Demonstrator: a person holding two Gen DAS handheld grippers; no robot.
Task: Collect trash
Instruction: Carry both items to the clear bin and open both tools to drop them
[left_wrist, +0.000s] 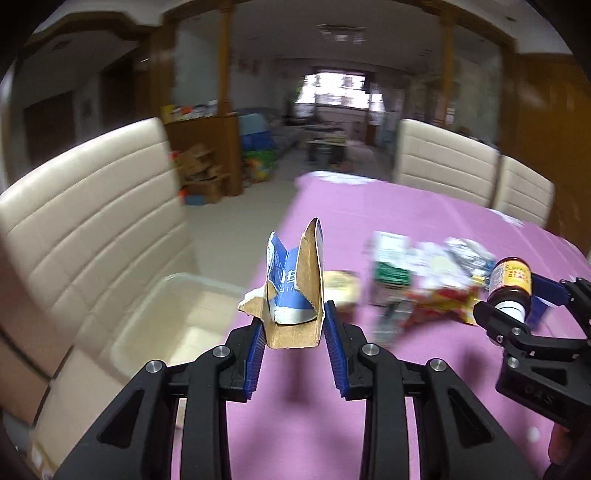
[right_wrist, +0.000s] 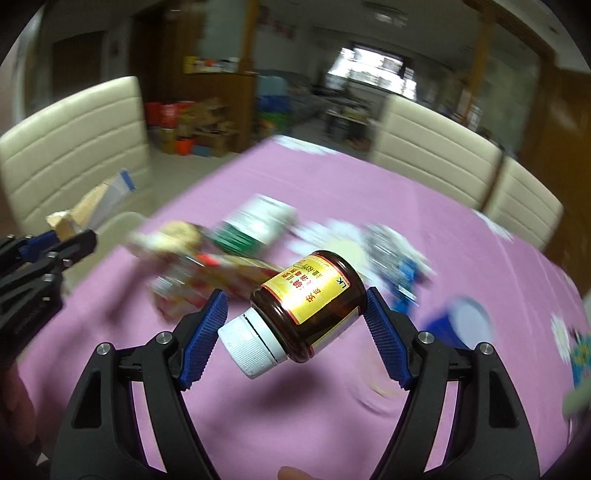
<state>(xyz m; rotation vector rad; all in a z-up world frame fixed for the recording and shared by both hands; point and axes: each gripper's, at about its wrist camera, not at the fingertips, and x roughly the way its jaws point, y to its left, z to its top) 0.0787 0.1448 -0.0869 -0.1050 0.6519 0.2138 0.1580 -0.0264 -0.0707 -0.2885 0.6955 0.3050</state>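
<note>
Motion blur smears the heap of wrappers and packets (left_wrist: 417, 280) in the middle of the pink-clothed table (left_wrist: 406, 218), so only a green-and-white carton (right_wrist: 255, 229), red-and-yellow wrapping (right_wrist: 221, 273) and something blue and white (right_wrist: 402, 266) can be made out, no finer than that. A blue cup-like thing (right_wrist: 458, 321) beyond the right finger is also too blurred to name. The left gripper (left_wrist: 293, 345) is raised at the table's left edge, its ribbed blue pads (left_wrist: 334, 350) closed to a narrow gap and pinching the base of a torn blue-and-white cardboard box scrap (left_wrist: 295, 288), which stands upright with the brown inside showing. Beneath and to its left a clear plastic bin (left_wrist: 147, 317) sits on the seat of a cream padded chair (left_wrist: 85, 206); its rim is partly cut off behind the gripper, and what can be seen of its inside looks bare. Over to the right gripper (right_wrist: 295, 334): held above the table, its fingers are spread fairly wide and clamped around a brown glass bottle with a gold label and white screw cap (right_wrist: 306, 306), tilted with the cap pointing down to the left and the base up to the right. From the left wrist view that same bottle shows at the far right, aloft above the cloth. Two more cream chairs (right_wrist: 436, 151) stand at the far side.
</note>
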